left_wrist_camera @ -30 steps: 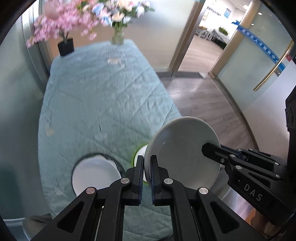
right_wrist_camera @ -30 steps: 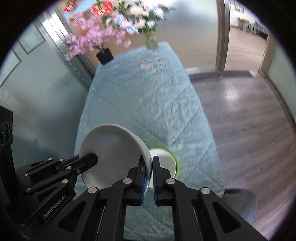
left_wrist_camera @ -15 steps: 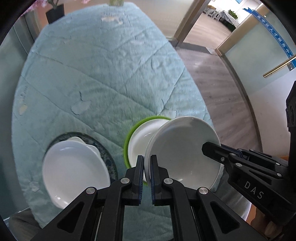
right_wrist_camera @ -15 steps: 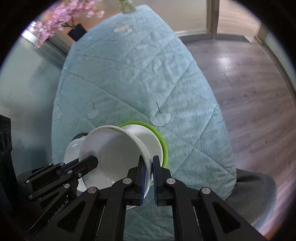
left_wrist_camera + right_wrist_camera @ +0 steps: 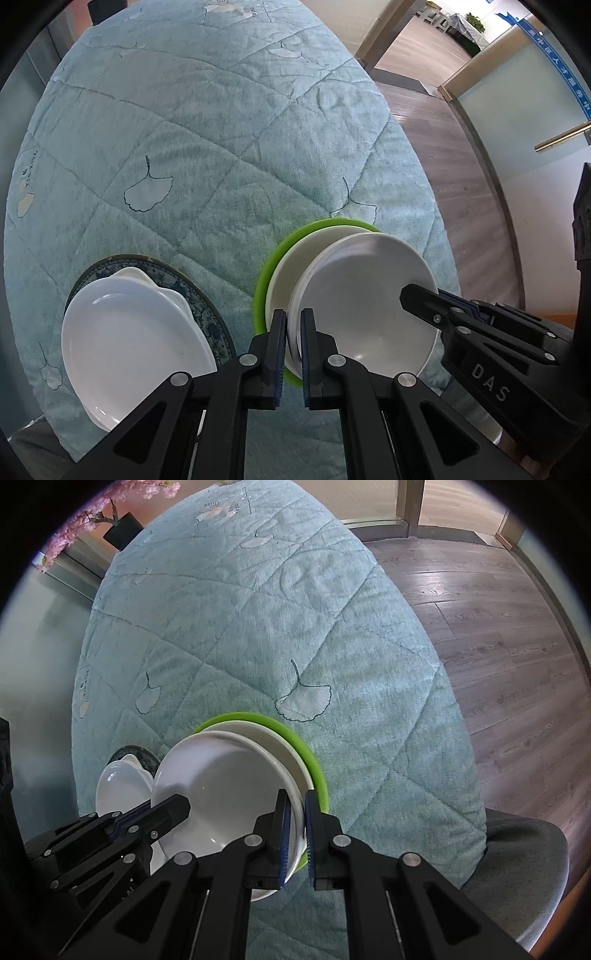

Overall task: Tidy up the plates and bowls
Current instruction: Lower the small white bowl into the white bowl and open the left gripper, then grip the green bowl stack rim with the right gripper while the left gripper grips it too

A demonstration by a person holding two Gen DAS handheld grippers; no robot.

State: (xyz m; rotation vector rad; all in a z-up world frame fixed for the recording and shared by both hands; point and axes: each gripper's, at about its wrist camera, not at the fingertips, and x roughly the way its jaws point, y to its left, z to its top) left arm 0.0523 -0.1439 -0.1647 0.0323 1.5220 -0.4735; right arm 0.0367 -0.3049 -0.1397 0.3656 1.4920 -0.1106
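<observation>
Dishes sit at the near end of a long table (image 5: 221, 122) covered in a pale teal quilted cloth stitched with ginkgo leaves. Both black two-finger claws grip one shallow round white ceramic bowl (image 5: 365, 306) from opposite sides. The left claw (image 5: 293, 352) is closed narrowly on the bowl's left rim, with the blue-lined fingers pinching the edge between them. The right claw (image 5: 294, 836) is closed the same way on the bowl's right rim, and in the left wrist view its black fingers reach in across the far side of the bowl. The held bowl is tilted, with its open face turned toward the cameras, and it sits just over a cream-white round plate (image 5: 295, 266) that rests on a bright green round plate (image 5: 266, 280). Whether the bowl touches the cream plate cannot be told. To the left of this stack, apart from it, a white oval dish with scalloped handles (image 5: 133, 339) lies on a dark blue patterned round plate (image 5: 184, 277). A pink blossom arrangement in a black pot (image 5: 122, 528) stands at the far end of the table, seen in the right wrist view. Grey-brown wood flooring (image 5: 498, 627) runs along the right of the table.
</observation>
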